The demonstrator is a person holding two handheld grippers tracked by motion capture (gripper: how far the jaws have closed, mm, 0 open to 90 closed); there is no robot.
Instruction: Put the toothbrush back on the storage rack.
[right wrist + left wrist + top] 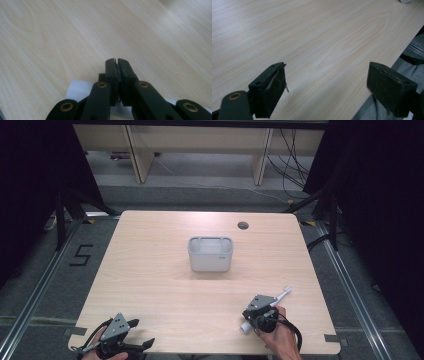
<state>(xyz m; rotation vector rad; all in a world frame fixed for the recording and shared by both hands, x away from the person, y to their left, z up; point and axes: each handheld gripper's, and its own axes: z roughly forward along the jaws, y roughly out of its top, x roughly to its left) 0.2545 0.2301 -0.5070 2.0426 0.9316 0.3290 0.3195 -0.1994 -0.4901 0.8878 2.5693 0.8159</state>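
Observation:
A white toothbrush-like stick (282,295) lies slantwise near the table's front right, its thick end (245,327) toward the front edge. My right gripper (252,312) sits right over its middle. In the right gripper view the jaws (117,61) are pressed together with nothing between their tips, and the white stick (77,88) passes beneath them. My left gripper (140,332) rests at the front left corner; in its own view (325,85) the jaws stand wide apart over bare wood.
A pale grey rectangular tub (210,253) stands upright at the middle of the wooden table (150,270). A small round cable hole (243,225) is near the far edge. Grey floor and black stands surround the table.

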